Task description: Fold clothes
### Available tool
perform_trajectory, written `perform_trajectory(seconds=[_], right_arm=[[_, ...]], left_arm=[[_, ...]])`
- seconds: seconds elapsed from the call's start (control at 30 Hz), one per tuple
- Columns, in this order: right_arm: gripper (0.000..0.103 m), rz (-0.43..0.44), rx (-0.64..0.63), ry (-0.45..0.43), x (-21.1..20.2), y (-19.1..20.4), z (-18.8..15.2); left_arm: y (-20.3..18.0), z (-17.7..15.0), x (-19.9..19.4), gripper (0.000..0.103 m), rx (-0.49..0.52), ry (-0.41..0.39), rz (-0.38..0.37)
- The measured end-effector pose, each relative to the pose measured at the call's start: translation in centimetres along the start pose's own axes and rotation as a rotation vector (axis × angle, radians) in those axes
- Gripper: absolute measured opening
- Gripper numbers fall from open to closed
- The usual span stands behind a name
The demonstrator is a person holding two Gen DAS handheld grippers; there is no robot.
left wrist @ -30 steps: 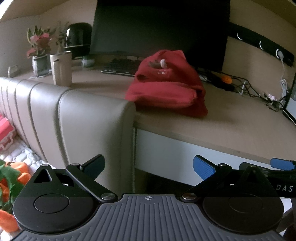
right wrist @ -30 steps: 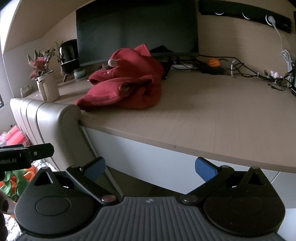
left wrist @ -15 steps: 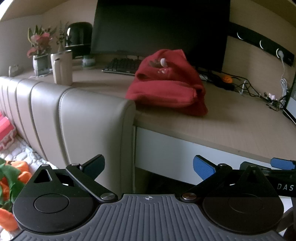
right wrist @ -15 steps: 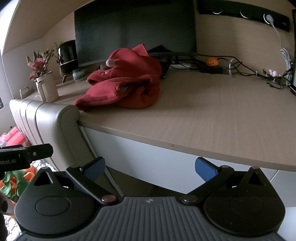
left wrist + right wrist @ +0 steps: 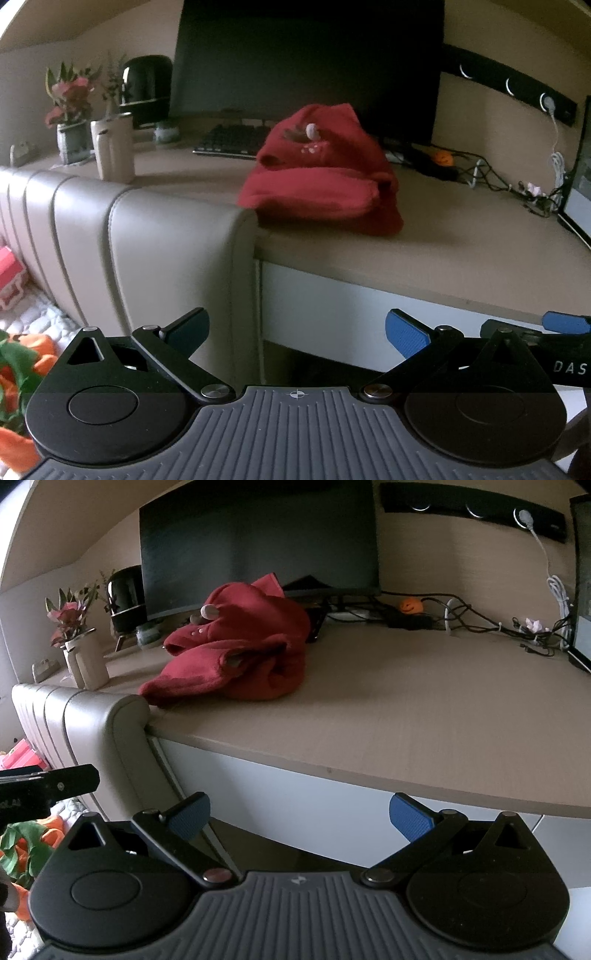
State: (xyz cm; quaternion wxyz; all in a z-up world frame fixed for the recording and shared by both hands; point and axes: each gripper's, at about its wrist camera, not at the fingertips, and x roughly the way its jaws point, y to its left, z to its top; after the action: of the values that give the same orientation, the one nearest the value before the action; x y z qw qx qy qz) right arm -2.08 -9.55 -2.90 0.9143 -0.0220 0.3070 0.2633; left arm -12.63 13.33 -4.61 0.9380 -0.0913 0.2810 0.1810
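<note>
A crumpled red fleece garment [image 5: 325, 181] lies in a heap on the beige desk [image 5: 461, 243], near its left front corner; it also shows in the right wrist view [image 5: 240, 653]. My left gripper [image 5: 295, 330] is open and empty, held below and in front of the desk edge. My right gripper [image 5: 299, 812] is open and empty too, also below the desk edge, well short of the garment. The right gripper's blue tip [image 5: 565, 321] shows at the left view's right edge.
A padded beige headboard [image 5: 147, 251] butts against the desk's left end. A dark monitor [image 5: 258, 542], keyboard [image 5: 232, 142], vases with flowers [image 5: 70, 122], a black speaker [image 5: 146, 88] and cables [image 5: 480, 620] line the back of the desk. Toys [image 5: 18, 369] lie at lower left.
Both grippers have risen slightly and edged toward the desk, so the garment sits a little lower in both views. Both stay open. The garment has not moved.
</note>
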Motion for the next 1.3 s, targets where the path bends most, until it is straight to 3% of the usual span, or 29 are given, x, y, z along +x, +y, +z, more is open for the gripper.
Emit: perform_trajectory(seconds=[1.3], right_arm=[[0.103, 0.026, -0.040, 0.000, -0.1, 1.6, 0.1]], left_arm=[[0.4, -0.7, -1.3, 0.103, -0.015, 0.015, -0.017]])
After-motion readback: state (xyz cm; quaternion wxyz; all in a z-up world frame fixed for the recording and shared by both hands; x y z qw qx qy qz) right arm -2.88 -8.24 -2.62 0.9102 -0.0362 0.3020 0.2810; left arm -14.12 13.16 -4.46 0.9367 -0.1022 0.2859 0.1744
